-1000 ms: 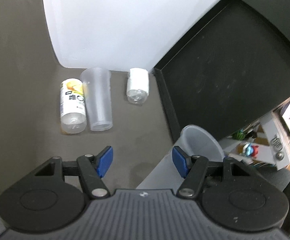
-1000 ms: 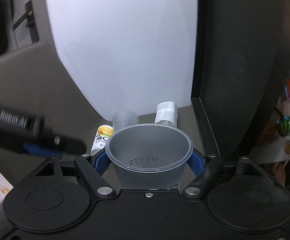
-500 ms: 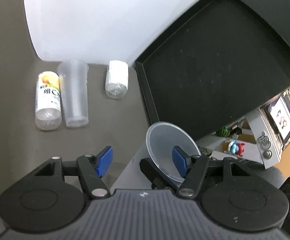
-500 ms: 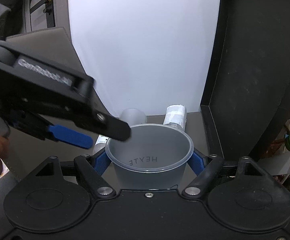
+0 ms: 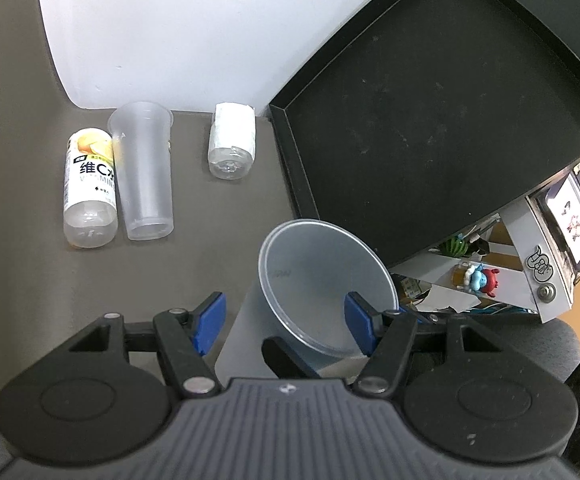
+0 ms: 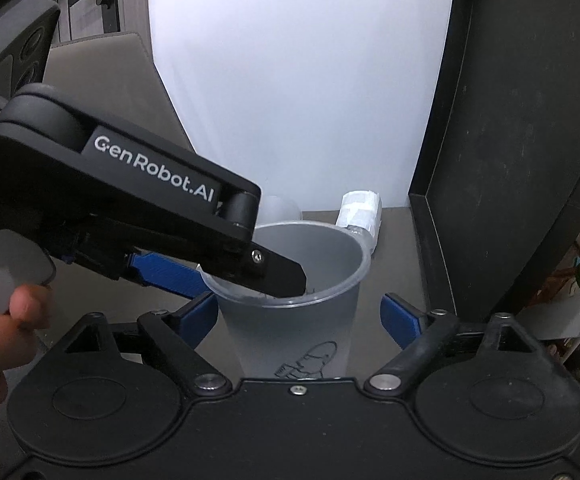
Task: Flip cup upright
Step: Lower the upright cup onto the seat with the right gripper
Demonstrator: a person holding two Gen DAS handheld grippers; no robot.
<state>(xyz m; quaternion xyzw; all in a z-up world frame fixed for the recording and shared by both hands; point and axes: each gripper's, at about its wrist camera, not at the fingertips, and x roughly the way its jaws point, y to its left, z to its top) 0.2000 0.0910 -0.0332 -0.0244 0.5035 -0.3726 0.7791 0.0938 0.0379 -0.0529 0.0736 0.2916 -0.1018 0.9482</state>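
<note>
A frosted plastic cup point(image 6: 298, 308) stands upright between the fingers of my right gripper point(image 6: 300, 314), mouth up; the blue pads stand apart from its sides, so the gripper is open. My left gripper point(image 5: 281, 320) is open. Its right finger point(image 6: 273, 274) reaches over the rim into the cup's mouth, and its left blue pad point(image 6: 165, 272) is outside the wall. In the left wrist view the cup point(image 5: 322, 284) shows its open mouth, with the right pad point(image 5: 360, 330) inside it.
A second clear cup point(image 5: 143, 172) lies on its side on the brown table point(image 5: 29, 272), between a labelled bottle point(image 5: 87, 190) and a small white-wrapped bottle point(image 5: 231, 144). A black tray point(image 5: 430, 120) stands against the white wall at the right.
My left gripper has come in from the left and put one finger into the cup's mouth. My right gripper has opened and let go of the cup, which now sits lower between its fingers.
</note>
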